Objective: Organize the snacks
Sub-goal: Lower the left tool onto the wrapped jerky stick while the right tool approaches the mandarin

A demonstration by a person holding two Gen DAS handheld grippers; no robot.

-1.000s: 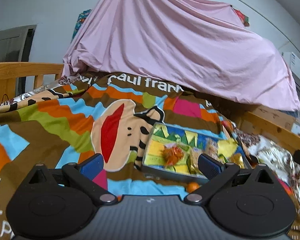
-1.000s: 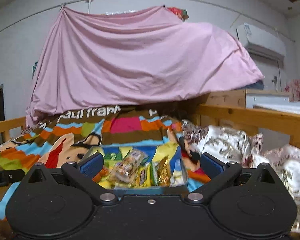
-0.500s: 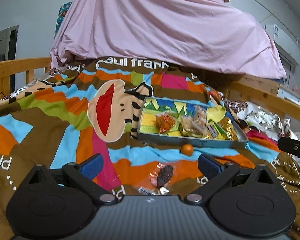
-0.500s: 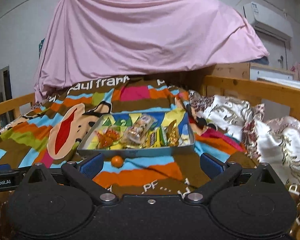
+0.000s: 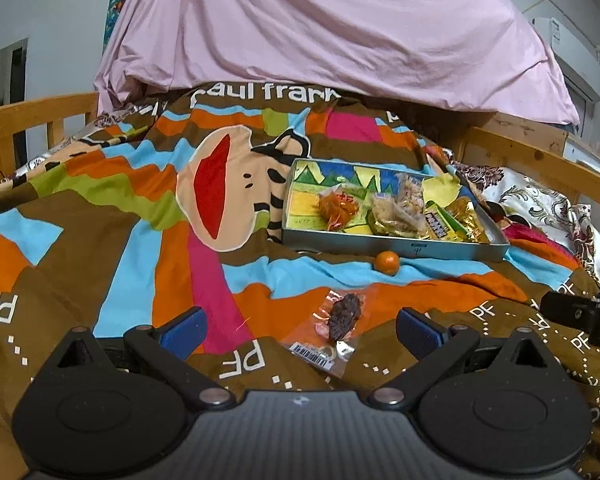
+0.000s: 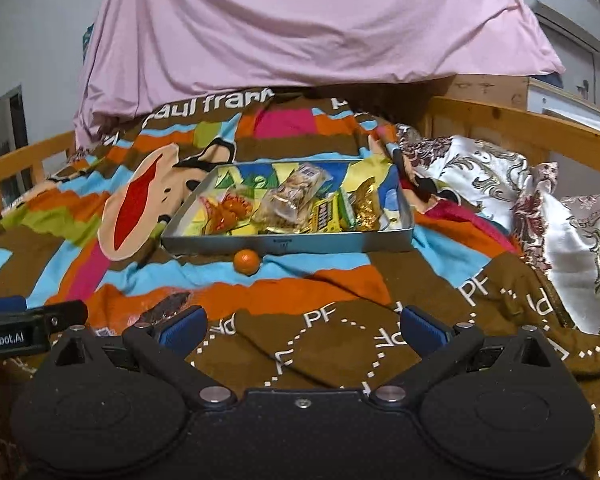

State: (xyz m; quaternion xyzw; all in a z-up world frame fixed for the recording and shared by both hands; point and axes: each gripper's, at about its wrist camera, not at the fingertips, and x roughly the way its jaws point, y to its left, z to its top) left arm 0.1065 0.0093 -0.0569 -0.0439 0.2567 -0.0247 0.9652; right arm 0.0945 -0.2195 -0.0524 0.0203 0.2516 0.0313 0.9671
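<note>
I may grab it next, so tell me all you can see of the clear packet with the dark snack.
The clear packet lies flat on the brown and orange bedspread, outside the tray. Crinkly see-through wrap, a dark lumpy piece inside, a barcode label at its near end. It sits between the open fingers of the left tool; nothing grips it.

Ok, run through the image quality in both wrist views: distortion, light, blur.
Left wrist view: strong fisheye bend, dark corners, the bed rail curving; even indoor light; the tin tray, the small orange and the clear snack packet read sharp. Right wrist view: same curvature; the snack packet, bottom left, is dim and half hidden by the right gripper's finger.
</note>
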